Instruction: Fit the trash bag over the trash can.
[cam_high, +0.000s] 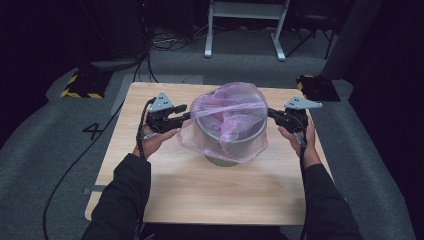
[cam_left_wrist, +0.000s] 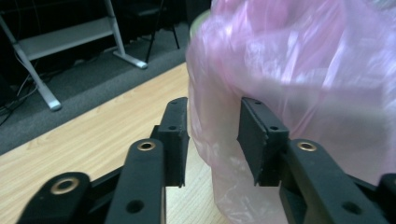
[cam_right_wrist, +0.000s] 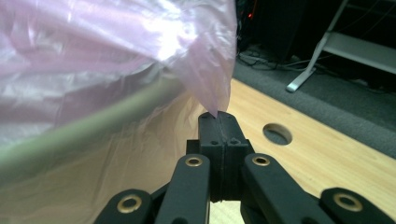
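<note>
A grey metal bin (cam_high: 231, 150) stands mid-table on the wooden table (cam_high: 200, 190), lined with a thin pink plastic bag (cam_high: 235, 100) that drapes over its rim. My left gripper (cam_high: 186, 112) is at the bin's left side. In the left gripper view its jaws (cam_left_wrist: 212, 135) stand apart with a fold of the bag (cam_left_wrist: 289, 70) hanging between them, not pinched. My right gripper (cam_high: 272, 114) is at the bin's right side. In the right gripper view it (cam_right_wrist: 218, 119) is shut on a corner of the bag (cam_right_wrist: 116, 42), just outside the bin's rim (cam_right_wrist: 93, 119).
A round hole (cam_right_wrist: 277, 134) is cut in the tabletop near the right gripper. Behind the table stand a white desk frame (cam_high: 245, 30), loose floor cables (cam_high: 170, 42) and yellow-black striped blocks (cam_high: 80, 86). Grey carpet surrounds the table.
</note>
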